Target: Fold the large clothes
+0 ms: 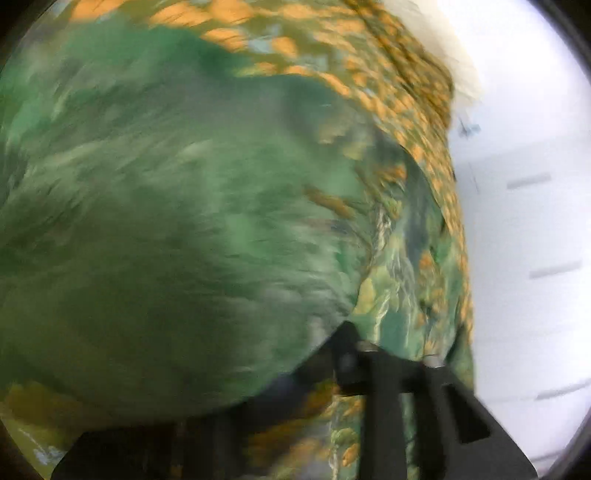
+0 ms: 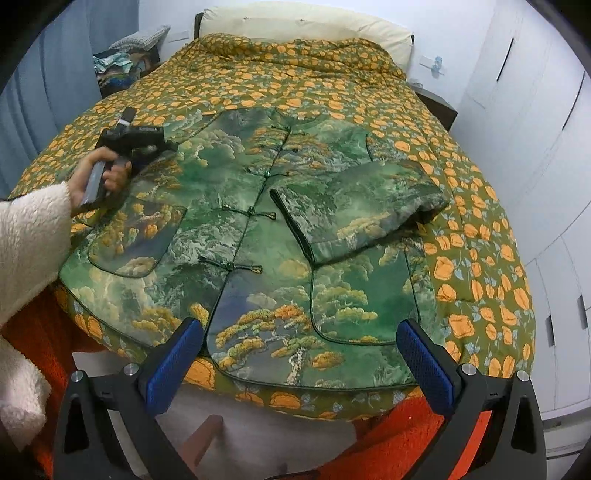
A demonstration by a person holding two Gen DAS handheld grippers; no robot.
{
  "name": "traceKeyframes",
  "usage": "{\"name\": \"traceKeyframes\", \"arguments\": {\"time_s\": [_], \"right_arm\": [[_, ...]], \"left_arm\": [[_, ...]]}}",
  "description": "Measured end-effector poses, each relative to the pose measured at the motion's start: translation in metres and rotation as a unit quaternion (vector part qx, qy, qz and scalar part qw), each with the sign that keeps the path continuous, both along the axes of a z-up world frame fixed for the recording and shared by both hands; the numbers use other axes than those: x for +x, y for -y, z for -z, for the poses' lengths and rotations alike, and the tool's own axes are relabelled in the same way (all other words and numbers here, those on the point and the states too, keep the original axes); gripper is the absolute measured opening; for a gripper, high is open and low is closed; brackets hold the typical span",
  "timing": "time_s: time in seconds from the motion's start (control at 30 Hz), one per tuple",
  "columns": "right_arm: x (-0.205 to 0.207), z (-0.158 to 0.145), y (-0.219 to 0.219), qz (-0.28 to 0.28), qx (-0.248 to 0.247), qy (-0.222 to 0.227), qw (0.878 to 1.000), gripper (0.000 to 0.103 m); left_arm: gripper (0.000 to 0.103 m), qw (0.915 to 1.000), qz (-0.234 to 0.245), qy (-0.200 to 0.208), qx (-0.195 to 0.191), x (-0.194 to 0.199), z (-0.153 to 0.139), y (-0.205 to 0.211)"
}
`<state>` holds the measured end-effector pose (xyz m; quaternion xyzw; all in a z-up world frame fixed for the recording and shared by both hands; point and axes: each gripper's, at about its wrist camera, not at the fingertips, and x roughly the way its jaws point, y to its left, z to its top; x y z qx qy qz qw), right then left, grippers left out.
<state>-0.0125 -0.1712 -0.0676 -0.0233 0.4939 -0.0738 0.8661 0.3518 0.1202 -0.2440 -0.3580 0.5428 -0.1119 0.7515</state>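
Spread front up, just beyond the right fingers (image 2: 177,362): a green landscape-print jacket (image 2: 258,206), fastened down the middle with knot buttons, on the orange-flowered quilt (image 2: 480,258) of a bed. Right fingers standing wide apart, blue pads bare, gripping nothing, hovering over the jacket's near hem, with the hem showing in the gap between them. Ahead of them and slightly right, one sleeve (image 2: 354,206) already folded in across the chest, cuff pointing towards the buttons. Far ahead and to their left, the left fingers (image 2: 162,146) low against the jacket at its other shoulder, gripped by a hand (image 2: 107,177) emerging from a white fleece cuff (image 2: 29,240). Between that hand and the right fingers, a patch pocket (image 2: 136,236) lying flat. Seen from the left wrist, blurred green jacket cloth (image 1: 166,221) crowding right up against the black left fingers (image 1: 384,406) and covering one side; cannot tell whether these are pinching the cloth or merely buried in it. Beyond both pairs of fingers, a cream pillow (image 2: 306,26) at the head of the bed; off to their right, white wardrobe doors (image 2: 535,147).
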Motion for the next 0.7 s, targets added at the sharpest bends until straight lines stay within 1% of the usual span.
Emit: {"name": "traceKeyframes", "arguments": {"time_s": [0.03,0.07,0.13,0.27,0.43,0.47,0.53,0.6,0.63,0.67,0.7], "right_arm": [[0.001,0.002,0.002,0.003,0.002,-0.001,1.0,0.103],[0.003,0.003,0.004,0.005,0.003,-0.003,1.0,0.103],[0.006,0.006,0.005,0.006,0.006,-0.005,1.0,0.103],[0.011,0.004,0.004,-0.004,0.001,-0.001,1.0,0.103],[0.012,0.001,0.013,0.001,-0.001,0.01,1.0,0.103],[0.013,0.001,0.017,0.003,-0.004,0.011,1.0,0.103],[0.016,0.001,0.023,-0.001,-0.012,0.021,1.0,0.103],[0.024,0.002,0.026,-0.018,-0.033,0.043,0.998,0.103],[0.033,0.005,0.027,-0.03,-0.051,0.053,0.997,0.103],[0.045,0.011,0.026,-0.05,-0.065,0.057,0.995,0.103],[0.057,0.018,0.023,-0.073,-0.065,0.057,0.994,0.103]], "left_arm": [[0.016,0.9997,0.006,0.008,0.023,0.0,-0.003,0.004],[0.014,0.9978,0.018,0.018,0.061,-0.001,-0.008,0.014],[0.013,0.9948,0.02,0.029,0.095,-0.003,-0.017,0.024],[0.012,0.9943,0.01,0.029,0.102,-0.001,-0.023,0.023],[0.013,0.9929,0.002,0.028,0.116,-0.016,-0.026,-0.009],[0.013,0.9926,-0.001,0.028,0.118,-0.019,-0.027,-0.024],[0.013,0.9907,-0.001,0.03,0.133,-0.018,-0.029,-0.037],[0.013,0.9896,0.005,0.033,0.14,-0.016,-0.03,-0.044],[0.013,0.9898,0.009,0.032,0.139,-0.012,-0.029,-0.044],[0.013,0.9891,0.012,0.032,0.143,-0.011,-0.03,-0.044],[0.013,0.9873,0.016,0.033,0.155,-0.009,-0.03,-0.042]]}}
